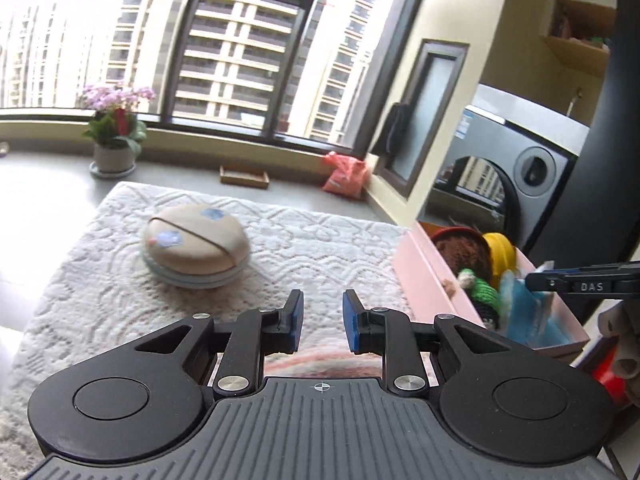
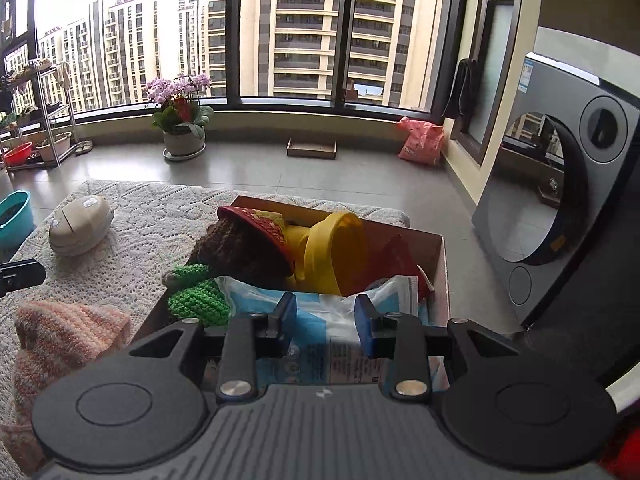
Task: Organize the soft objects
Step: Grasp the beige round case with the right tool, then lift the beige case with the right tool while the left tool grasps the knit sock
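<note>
Two soft items outside box (image 2: pixel 442 276): round cushion (image 1: pixel 196 246) near mat's (image 1: pixel 320 236) far-left corner, striped knit (image 2: pixel 64 340) at near edge. Left gripper (image 1: pixel 322 320) and right gripper (image 2: pixel 326 320) both parted, empty. Likely next: left grasps knit, transfers to box.

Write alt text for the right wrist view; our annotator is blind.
The open right gripper hovers over a blue-and-white plastic packet in a cardboard box of knitted toys. A striped pink knitted hat lies left on a white textured mat.
</note>
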### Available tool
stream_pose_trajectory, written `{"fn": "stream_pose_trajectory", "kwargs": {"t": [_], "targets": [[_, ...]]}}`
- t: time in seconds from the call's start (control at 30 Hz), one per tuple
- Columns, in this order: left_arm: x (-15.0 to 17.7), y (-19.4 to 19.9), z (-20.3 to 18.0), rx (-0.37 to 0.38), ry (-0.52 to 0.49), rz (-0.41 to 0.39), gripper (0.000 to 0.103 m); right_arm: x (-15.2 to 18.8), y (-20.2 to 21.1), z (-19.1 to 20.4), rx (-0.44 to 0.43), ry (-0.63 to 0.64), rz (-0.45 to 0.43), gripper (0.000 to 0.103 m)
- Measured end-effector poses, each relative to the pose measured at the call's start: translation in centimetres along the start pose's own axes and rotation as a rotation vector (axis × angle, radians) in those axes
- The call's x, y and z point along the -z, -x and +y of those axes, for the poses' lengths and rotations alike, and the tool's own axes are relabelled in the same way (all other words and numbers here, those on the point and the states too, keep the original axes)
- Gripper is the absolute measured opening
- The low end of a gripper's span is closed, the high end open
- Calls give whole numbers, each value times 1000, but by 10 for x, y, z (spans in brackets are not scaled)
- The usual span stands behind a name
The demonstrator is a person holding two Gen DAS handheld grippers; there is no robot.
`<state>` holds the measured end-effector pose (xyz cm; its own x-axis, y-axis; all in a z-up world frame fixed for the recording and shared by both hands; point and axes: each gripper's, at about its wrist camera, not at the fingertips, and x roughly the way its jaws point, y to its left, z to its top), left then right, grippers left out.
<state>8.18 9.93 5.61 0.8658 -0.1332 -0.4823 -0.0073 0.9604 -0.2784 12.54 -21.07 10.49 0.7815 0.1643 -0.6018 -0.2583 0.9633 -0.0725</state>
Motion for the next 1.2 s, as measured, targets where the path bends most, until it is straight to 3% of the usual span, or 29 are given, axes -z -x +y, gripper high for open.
{"fn": "stream_pose_trajectory", "kwargs": {"t": [0.07,0.13,0.17,0.3,0.4,0.47,0.6,0.67,0.77,0.83,0.97,1.03,1.1,1.2], "targets": [[7,9,36,-79,49,-21,26,-12,14,14,-67,-8,-61,41],[13,15,68,-127,120,-25,26,-24,22,33,-152,-8,-87,80],[16,17,83,-147,166,-23,25,-32,22,50,-218,-2,-83,84],[26,32,124,-165,305,-67,25,-58,-12,129,-437,41,69,84],[30,40,138,-141,345,-84,26,-73,-51,182,-522,20,178,84],[31,42,142,-117,371,-84,26,-84,-79,217,-514,36,207,84],[30,44,138,-71,381,-72,25,-102,-122,256,-354,125,135,84],[30,43,135,-54,375,-65,25,-108,-143,257,-344,103,156,84],[31,42,132,-34,379,-60,25,-109,-173,253,-387,19,256,84],[31,42,132,-27,387,-62,25,-105,-183,251,-397,-12,284,89],[32,41,133,-42,396,-74,25,-92,-188,243,-523,-83,389,86],[33,43,133,-51,397,-76,25,-85,-173,236,-529,-96,364,70],[34,43,133,-58,395,-81,25,-83,-154,229,-558,-96,351,61],[35,42,130,-65,377,-85,25,-78,-109,211,-574,-79,277,60]]}}
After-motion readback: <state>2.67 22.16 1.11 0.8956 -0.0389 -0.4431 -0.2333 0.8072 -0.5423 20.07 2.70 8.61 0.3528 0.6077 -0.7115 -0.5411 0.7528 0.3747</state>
